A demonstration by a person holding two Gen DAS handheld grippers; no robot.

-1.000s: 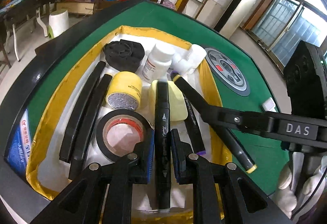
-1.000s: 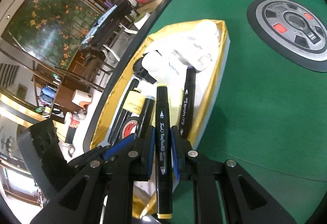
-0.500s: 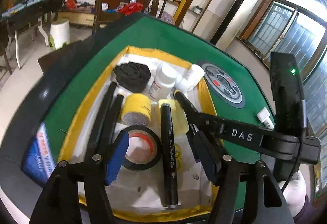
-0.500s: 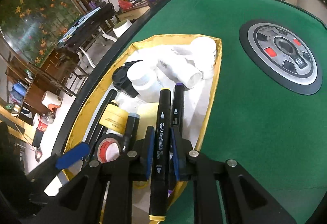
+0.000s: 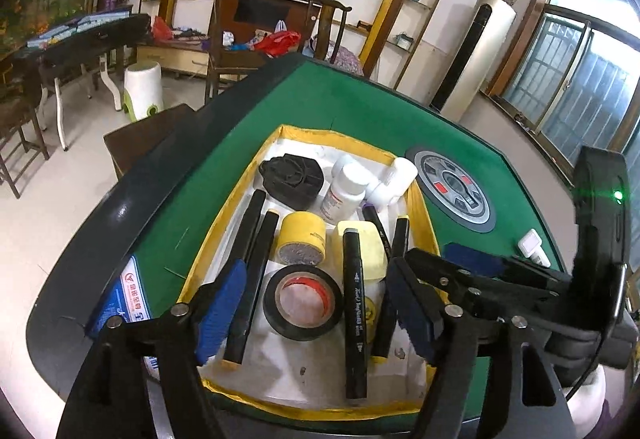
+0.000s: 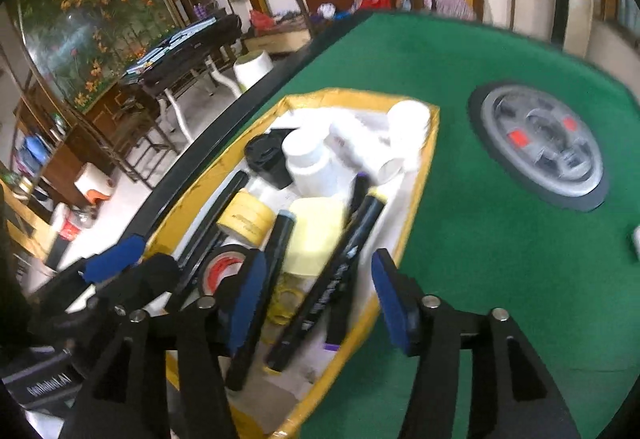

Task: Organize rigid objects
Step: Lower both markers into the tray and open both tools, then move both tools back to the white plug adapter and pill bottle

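Note:
A yellow-rimmed white tray [image 5: 236, 215] on the green table holds black markers, tape rolls and white bottles. My left gripper [image 5: 316, 313] is open and empty above the tray's near end. Below it lie one black marker [image 5: 355, 303] and a black tape roll [image 5: 303, 301]. My right gripper [image 6: 322, 297] is open and empty; a black marker with a yellow end [image 6: 332, 279] lies in the tray between its fingers, blurred. This marker also shows in the left wrist view [image 5: 390, 279]. A yellow tape roll [image 5: 302, 239], a yellow pad [image 5: 362, 253] and white bottles [image 5: 346, 191] sit further back.
A round grey control panel [image 5: 454, 191] is set in the green felt right of the tray. A small white block [image 5: 532, 247] lies near the right edge. Two long black bars [image 5: 250, 263] lie along the tray's left side. A black lid [image 5: 290, 179] sits at the back.
My left gripper let go of its marker, opened and pulled back. My right gripper opened and dropped its yellow-ended marker into the tray, at the right side.

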